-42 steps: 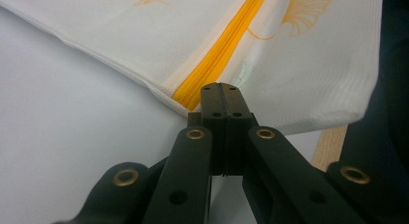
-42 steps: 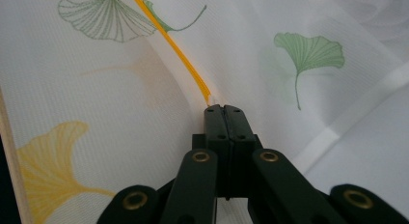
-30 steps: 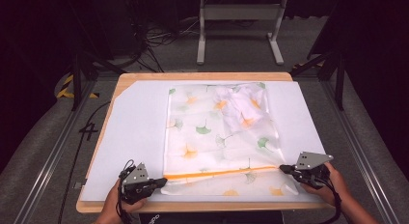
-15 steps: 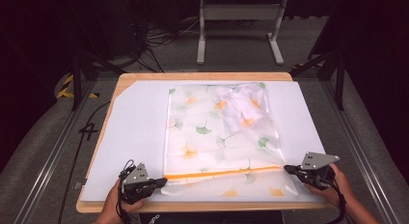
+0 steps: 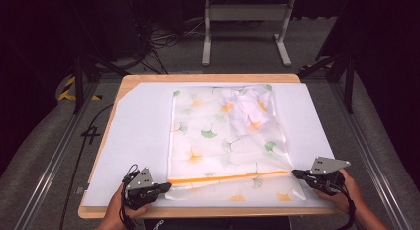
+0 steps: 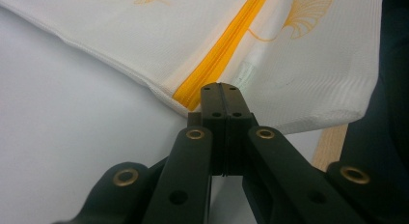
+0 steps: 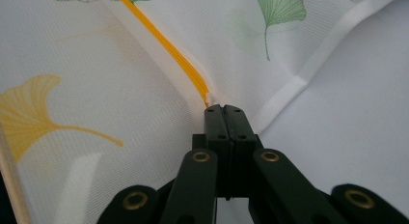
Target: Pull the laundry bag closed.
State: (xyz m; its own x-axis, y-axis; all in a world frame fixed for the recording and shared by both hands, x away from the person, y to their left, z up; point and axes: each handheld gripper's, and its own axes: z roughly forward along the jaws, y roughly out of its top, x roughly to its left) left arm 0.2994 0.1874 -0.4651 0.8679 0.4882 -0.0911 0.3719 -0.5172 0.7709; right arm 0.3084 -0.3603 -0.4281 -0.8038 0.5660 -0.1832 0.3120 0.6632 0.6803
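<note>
Lying flat on the white sheet (image 5: 138, 126), the ginkgo-print mesh bag (image 5: 223, 141) ran its orange zipper (image 5: 228, 179) crosswise (gripper to gripper); left gripper (image 5: 166, 186) clamped one end, right gripper (image 5: 295, 173) apparently pinched the other.

My right gripper (image 7: 224, 108) has its black jaws pressed together at the end of an orange zipper (image 7: 164, 43) on a white mesh bag (image 7: 96, 89) printed with green and yellow ginkgo leaves.

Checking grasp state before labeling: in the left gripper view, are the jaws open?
No. The left gripper has its two black jaws pressed flat together, pinching the mesh bag at the end of its orange zipper.
</note>
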